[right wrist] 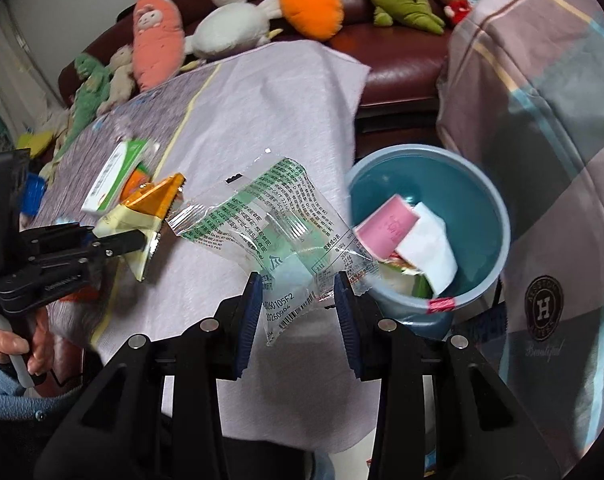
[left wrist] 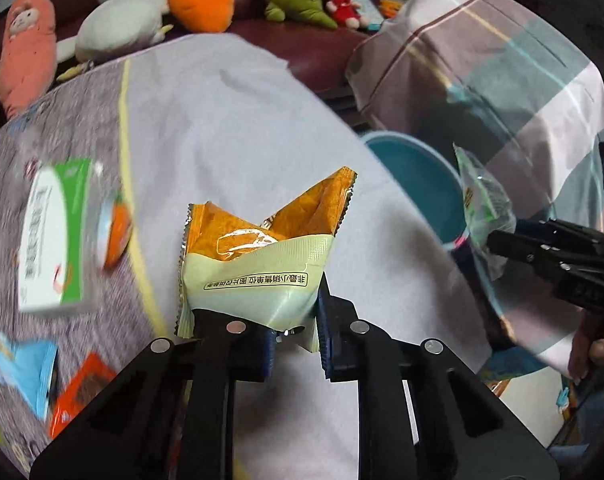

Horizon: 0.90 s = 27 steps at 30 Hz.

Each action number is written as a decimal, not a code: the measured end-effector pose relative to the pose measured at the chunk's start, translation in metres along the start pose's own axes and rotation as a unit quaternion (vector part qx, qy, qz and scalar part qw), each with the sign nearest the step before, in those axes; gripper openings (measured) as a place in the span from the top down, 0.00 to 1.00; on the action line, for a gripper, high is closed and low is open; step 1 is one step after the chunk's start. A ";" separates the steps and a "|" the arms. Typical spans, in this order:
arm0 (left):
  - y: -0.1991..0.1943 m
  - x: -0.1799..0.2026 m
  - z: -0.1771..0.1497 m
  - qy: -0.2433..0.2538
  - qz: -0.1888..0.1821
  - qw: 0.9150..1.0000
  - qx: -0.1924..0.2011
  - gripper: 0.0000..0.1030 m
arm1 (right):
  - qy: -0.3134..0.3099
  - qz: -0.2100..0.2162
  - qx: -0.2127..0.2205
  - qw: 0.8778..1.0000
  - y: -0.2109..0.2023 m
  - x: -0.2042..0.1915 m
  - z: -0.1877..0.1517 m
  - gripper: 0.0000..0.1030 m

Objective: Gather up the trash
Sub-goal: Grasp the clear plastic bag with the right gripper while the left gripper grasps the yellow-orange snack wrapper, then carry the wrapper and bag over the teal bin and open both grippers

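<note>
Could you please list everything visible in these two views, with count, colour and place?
Snack wrapper: 1, orange and cream, in left gripper.
Clear wrapper: 1, green print, in right gripper.
Bin: 1, blue, beside table, holding pink and white trash.
Box: 1, white and green, on table.
Packets: 2, blue and orange, table's near edge.
Tablecloth: 1, lilac.
Plush toys: several, on maroon sofa.
Left gripper: shut on snack wrapper.
Right gripper: holds clear wrapper.
Hand: 1, on left gripper's handle.
</note>
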<state>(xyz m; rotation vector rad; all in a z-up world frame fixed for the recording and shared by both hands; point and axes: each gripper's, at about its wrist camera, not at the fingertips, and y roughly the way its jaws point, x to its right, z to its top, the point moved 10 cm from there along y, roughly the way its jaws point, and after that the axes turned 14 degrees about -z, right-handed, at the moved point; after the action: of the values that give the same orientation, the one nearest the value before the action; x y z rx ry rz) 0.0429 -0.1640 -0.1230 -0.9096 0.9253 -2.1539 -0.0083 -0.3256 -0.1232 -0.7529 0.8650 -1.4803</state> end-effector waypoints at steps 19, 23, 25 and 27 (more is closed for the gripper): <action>0.098 0.100 0.111 0.071 -0.107 0.991 -0.033 0.83 | 0.100 -0.056 0.005 0.993 0.029 0.131 0.067 0.66; 0.125 0.119 0.111 0.092 -0.121 0.987 -0.055 0.83 | 0.112 -0.062 0.000 0.992 0.034 0.145 0.068 0.66; 0.138 0.123 0.108 0.096 -0.125 0.985 -0.067 0.83 | 0.115 -0.064 -0.001 0.991 0.035 0.150 0.067 0.66; 0.148 0.125 0.105 0.097 -0.130 0.984 -0.077 0.83 | 0.116 -0.068 -0.002 0.991 0.034 0.154 0.066 0.66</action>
<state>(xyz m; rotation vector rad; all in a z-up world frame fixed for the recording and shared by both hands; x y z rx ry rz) 0.0916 -0.3777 -0.1414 -0.9522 1.1358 -2.4529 0.0521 -0.4855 -0.1232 -0.6614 1.0078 -1.7127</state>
